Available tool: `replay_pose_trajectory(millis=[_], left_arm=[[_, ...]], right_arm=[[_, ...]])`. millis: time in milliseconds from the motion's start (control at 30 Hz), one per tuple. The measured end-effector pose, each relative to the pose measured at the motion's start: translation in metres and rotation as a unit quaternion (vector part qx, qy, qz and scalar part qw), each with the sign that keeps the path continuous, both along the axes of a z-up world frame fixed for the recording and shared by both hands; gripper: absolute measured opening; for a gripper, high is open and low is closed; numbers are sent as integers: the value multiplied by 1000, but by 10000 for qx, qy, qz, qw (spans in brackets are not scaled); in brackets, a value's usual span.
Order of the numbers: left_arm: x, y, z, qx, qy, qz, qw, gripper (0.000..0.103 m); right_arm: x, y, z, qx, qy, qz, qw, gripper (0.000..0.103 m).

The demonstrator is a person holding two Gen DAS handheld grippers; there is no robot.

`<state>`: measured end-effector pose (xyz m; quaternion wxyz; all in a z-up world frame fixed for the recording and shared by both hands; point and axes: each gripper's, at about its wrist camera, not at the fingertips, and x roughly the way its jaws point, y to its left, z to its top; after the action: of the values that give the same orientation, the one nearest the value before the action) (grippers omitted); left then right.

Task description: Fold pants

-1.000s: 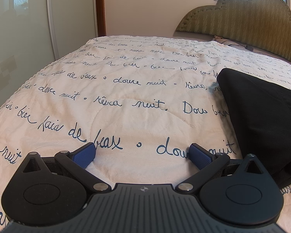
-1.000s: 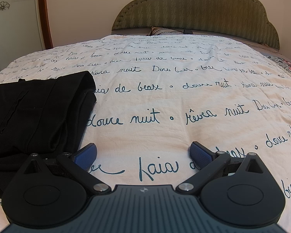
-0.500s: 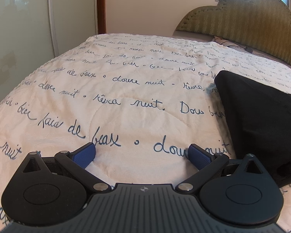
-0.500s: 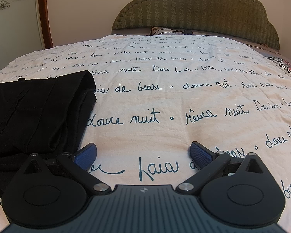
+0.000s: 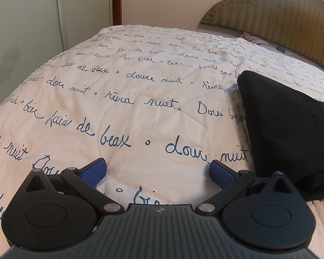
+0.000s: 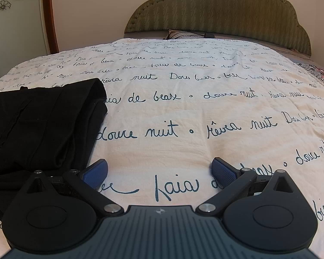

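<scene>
The black pants (image 5: 291, 129) lie folded into a compact stack on the white bedspread (image 5: 140, 108) with blue handwriting. In the left wrist view they sit at the right, just beyond the right fingertip. My left gripper (image 5: 158, 171) is open over bare bedspread, nothing between its blue pads (image 5: 95, 171). In the right wrist view the pants (image 6: 38, 125) lie at the left, their near edge running under the left finger. My right gripper (image 6: 159, 170) is open too, above the bedspread (image 6: 205, 118), holding nothing.
A green padded headboard (image 6: 222, 13) stands at the far end, with a pillow (image 6: 181, 35) at its foot. A pale wardrobe door (image 5: 32, 32) runs along the bed's left edge. A patterned cloth (image 6: 321, 75) shows at the right edge.
The left gripper has drawn back and tipped slightly, so more bedspread text shows near its fingers. The right gripper and the pants have not moved.
</scene>
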<state>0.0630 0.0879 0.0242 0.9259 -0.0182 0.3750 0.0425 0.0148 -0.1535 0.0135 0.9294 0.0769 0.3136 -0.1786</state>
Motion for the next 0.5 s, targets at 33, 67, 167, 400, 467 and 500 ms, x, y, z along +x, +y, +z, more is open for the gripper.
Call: replay_pose_trajectory(millis=[33, 67, 167, 400, 467, 500], left_arm=[[0, 0, 0, 15, -7, 0, 10000, 103], [0, 0, 0, 22, -9, 0, 10000, 103], [0, 0, 0, 21, -7, -4, 10000, 103], [0, 0, 0, 22, -10, -3, 10000, 103], [0, 0, 0, 26, -13, -6, 10000, 103], [0, 0, 0, 25, -15, -7, 10000, 103]], right_arm=[[0, 0, 0, 2, -1, 0, 10000, 103], [0, 0, 0, 0, -1, 0, 10000, 103], [0, 0, 0, 0, -1, 0, 10000, 103], [0, 0, 0, 0, -1, 0, 10000, 103], [0, 0, 0, 1, -1, 0, 10000, 103], [0, 0, 0, 0, -1, 0, 10000, 103]])
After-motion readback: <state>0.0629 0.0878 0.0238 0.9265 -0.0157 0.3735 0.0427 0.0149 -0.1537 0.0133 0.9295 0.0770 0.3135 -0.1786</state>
